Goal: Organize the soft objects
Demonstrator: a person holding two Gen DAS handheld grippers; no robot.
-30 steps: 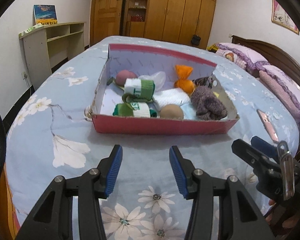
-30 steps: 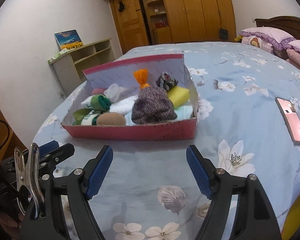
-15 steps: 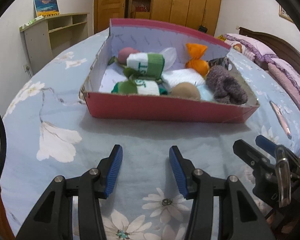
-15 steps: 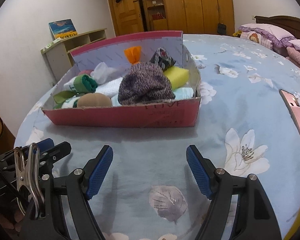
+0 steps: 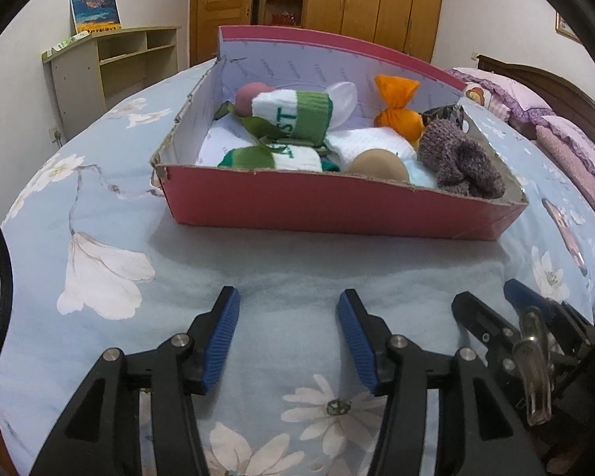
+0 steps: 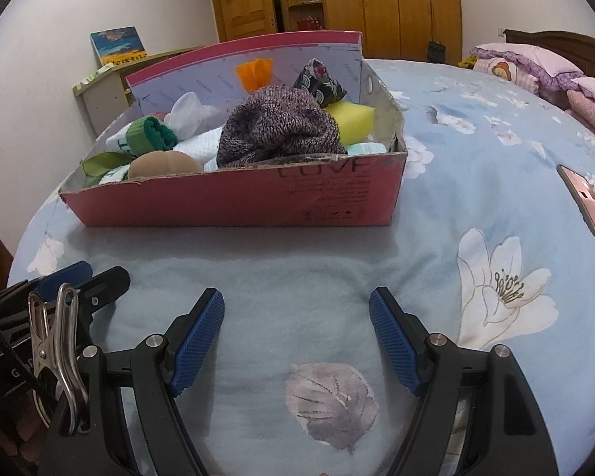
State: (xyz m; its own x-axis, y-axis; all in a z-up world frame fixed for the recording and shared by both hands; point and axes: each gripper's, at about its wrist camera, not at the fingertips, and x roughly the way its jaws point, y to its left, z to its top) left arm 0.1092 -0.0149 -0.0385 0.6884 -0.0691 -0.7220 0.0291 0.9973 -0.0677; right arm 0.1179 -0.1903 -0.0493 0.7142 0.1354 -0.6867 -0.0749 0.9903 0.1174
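On the flowered bedspread (image 5: 111,214), I had both tongs, left gripper (image 5: 288,337) and right gripper (image 6: 296,341), spread apart and empty, short of the pink box (image 5: 337,206). Every soft thing I saw lay inside it, purple knit (image 6: 277,131) included, which fitted sorting either pending or finished.

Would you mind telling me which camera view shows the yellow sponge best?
The right wrist view: the yellow sponge shows clearly behind the knitted hat, near the box's right wall. In the left wrist view the hat hides it almost completely.
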